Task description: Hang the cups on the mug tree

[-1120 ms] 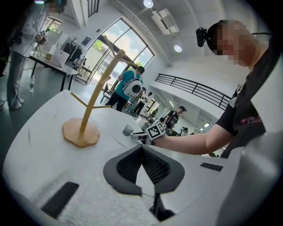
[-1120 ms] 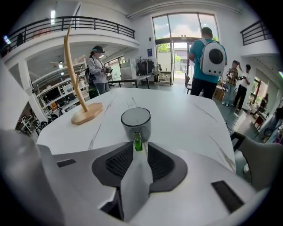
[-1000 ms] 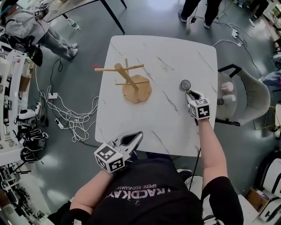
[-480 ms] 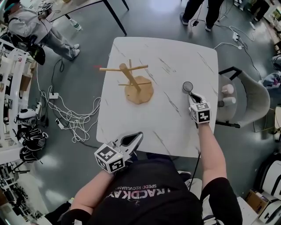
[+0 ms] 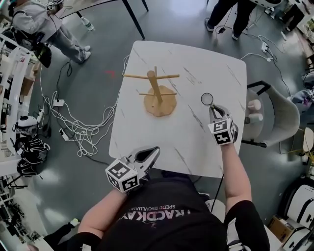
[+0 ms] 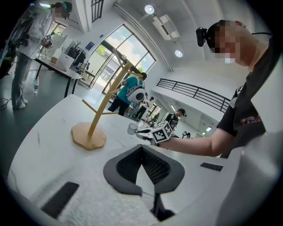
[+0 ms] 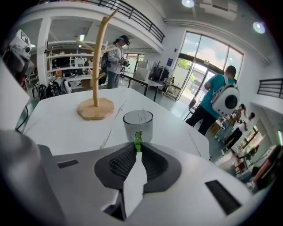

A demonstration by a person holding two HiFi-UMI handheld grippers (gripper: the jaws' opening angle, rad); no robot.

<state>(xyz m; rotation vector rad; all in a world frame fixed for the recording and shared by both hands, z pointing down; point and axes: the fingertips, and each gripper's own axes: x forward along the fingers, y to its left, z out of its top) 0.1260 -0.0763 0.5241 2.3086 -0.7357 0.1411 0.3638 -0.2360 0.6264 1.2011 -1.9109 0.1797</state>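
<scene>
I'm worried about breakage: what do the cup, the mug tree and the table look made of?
The cup: see-through wall, so clear glass or plastic; its handle is green. The mug tree: pale tan, matte, probably unfinished wood. The table: white with grey veins, marble or a marble-look laminate; I cannot tell which.

Bright, even daylight all round here. In the left gripper view the tall glass windows point(image 6: 126, 46) blow out almost to white, and the round ceiling lamps point(image 6: 149, 9) flare a little. From the head view the white marbled worktop point(image 5: 196, 135) is lit flat, and shadows round the pale wooden mug tree point(image 5: 158, 100) stay soft and faint. Both gripper views are heavy fisheye, with black corners, bent lines and smeary rims. The clear glass cup point(image 7: 138, 125) is crisp in the right gripper view, while the far-off background goes mushy.
</scene>
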